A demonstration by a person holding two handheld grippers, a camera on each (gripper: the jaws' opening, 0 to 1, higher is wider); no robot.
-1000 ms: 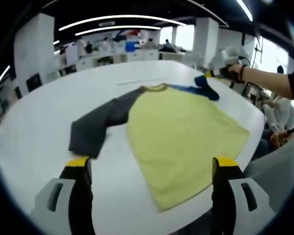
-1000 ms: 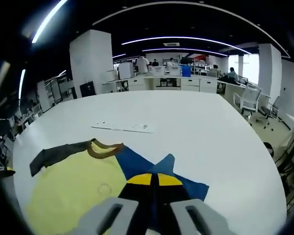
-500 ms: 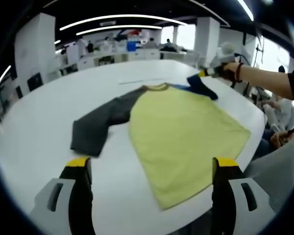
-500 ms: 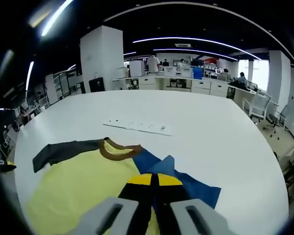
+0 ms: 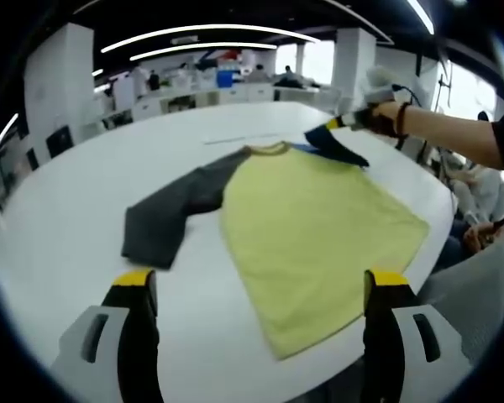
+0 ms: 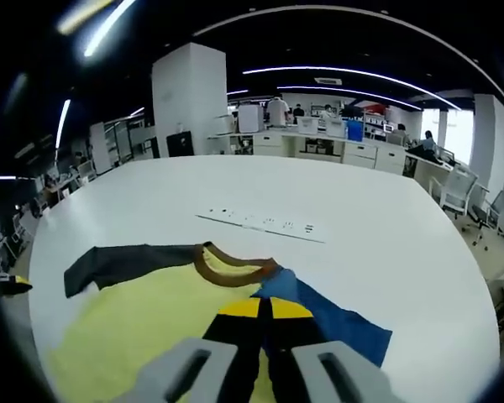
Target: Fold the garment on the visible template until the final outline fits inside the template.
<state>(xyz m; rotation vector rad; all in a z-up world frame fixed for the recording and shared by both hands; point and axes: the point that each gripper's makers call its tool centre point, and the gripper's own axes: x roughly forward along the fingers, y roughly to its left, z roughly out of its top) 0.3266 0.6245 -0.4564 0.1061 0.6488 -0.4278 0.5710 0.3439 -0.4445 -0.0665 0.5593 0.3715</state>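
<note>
Shirt lying flat, front up, on the white table, yellow body toward the near edge, grey sleeve spread to one side, brown collar toward the table's middle. The right gripper, its yellow-tipped jaws pressed together, pinches the blue sleeve near its cuff; in the left gripper view that sleeve hangs lifted off the table from the gripper in the person's hand, held up so it can be carried inward over the body, judged the first fold. The left gripper hovers over the near edge, jaws spread wide and holding nothing, seemingly waiting for the grey sleeve. A thin marked strip lies beyond the collar; whether it belongs to the template cannot be told. No fold is yet laid down
</note>
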